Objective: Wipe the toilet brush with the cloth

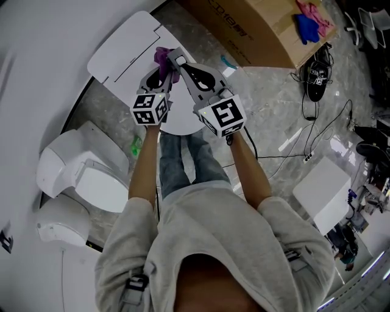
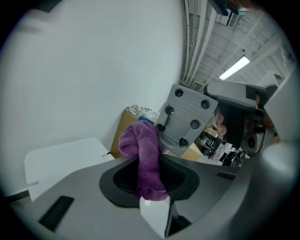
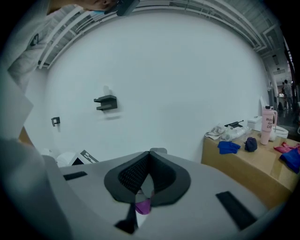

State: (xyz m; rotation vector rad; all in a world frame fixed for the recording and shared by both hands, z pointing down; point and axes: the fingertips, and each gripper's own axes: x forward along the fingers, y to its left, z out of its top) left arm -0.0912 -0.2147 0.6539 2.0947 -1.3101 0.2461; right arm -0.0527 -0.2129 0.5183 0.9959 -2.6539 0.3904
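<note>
Pinching at left gripper (image 1: 159, 73): the jaws are clamped on the purple cloth (image 2: 143, 140). The cloth bunches above the pads and hangs down between them.
State of right gripper (image 3: 151, 159): the jaws are pressed together at the tips. A scrap of purple shows through the narrow slit lower down, and nothing else can be made out between the pads.
Relation of grippers: the tip of the right gripper lies against the side of the purple cloth, just beside the left jaws. Both are held out in front of the person, above the floor (image 1: 274, 103).
Whereabouts of toilet brush: it cannot be identified with certainty in any view. A white piece (image 2: 154, 215) sits directly under the cloth in the left gripper view; what it is cannot be told.
Position of toilet (image 1: 79, 183): white, on the person's left, well apart from both grippers.
Position of white panel (image 1: 125, 46): just beyond the grippers, by the wall.
Position of cardboard box (image 1: 256, 30): ahead on the right, with a blue rag (image 1: 306, 27) and a pink rag (image 1: 314, 12) on top.
Condition of floor: grey marbled, with cables (image 1: 317, 137) trailing on the right.
</note>
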